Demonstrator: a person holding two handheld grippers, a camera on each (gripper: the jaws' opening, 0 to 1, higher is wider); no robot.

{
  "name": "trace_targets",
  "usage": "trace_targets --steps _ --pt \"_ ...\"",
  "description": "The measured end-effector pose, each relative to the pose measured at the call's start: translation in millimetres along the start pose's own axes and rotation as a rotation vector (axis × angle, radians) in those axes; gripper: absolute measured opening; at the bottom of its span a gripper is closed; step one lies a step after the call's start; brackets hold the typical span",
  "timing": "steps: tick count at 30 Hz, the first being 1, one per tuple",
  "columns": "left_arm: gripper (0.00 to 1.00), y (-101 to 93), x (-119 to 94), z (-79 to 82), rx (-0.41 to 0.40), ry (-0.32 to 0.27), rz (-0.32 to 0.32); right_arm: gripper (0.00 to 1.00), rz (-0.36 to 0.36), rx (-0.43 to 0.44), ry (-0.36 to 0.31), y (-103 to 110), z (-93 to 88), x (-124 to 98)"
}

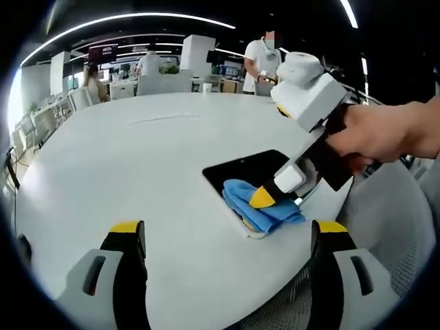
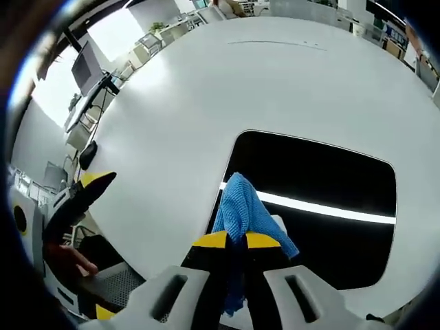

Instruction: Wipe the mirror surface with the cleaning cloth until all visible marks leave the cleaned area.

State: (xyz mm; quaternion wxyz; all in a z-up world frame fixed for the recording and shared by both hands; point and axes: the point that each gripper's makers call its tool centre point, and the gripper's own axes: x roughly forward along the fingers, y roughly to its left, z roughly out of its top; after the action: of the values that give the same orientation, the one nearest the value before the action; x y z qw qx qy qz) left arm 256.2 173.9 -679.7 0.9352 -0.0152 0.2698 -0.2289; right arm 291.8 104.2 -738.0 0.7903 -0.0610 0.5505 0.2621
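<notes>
Right gripper (image 2: 236, 240) fingers pinch the blue cloth (image 2: 237, 206), bunched on the mirror's (image 2: 323, 179) near edge. Left gripper (image 1: 230, 234) fingers spread wide, empty, above the white table (image 1: 137, 165). Best flatten cloth, sweep outward evenly.

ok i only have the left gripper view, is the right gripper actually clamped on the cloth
Observer: Yes. In the right gripper view the right gripper has its jaws shut on the cloth.
Operator: can you see the whole mirror from there
Observer: Nearly: the mirror shows dark, with a bright strip of reflected light crossing it.
Operator: where's my left gripper
Observer: The left gripper sits at the table edge, off the mirror.
</notes>
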Motion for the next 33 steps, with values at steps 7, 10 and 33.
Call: trace_targets --steps 7,10,33 --pt "0.99 0.5 -0.4 -1.6 -0.013 0.008 0.001 0.02 0.007 -0.011 -0.004 5.8 3.0 2.5" --pt "0.99 0.2 -0.4 -2.3 -0.013 0.01 0.0 0.02 0.011 -0.012 -0.005 8.0 3.7 3.3" --pt "0.99 0.9 -0.6 -2.7 -0.028 0.005 0.0 0.02 0.019 -0.056 -0.022 11.8 4.2 4.4"
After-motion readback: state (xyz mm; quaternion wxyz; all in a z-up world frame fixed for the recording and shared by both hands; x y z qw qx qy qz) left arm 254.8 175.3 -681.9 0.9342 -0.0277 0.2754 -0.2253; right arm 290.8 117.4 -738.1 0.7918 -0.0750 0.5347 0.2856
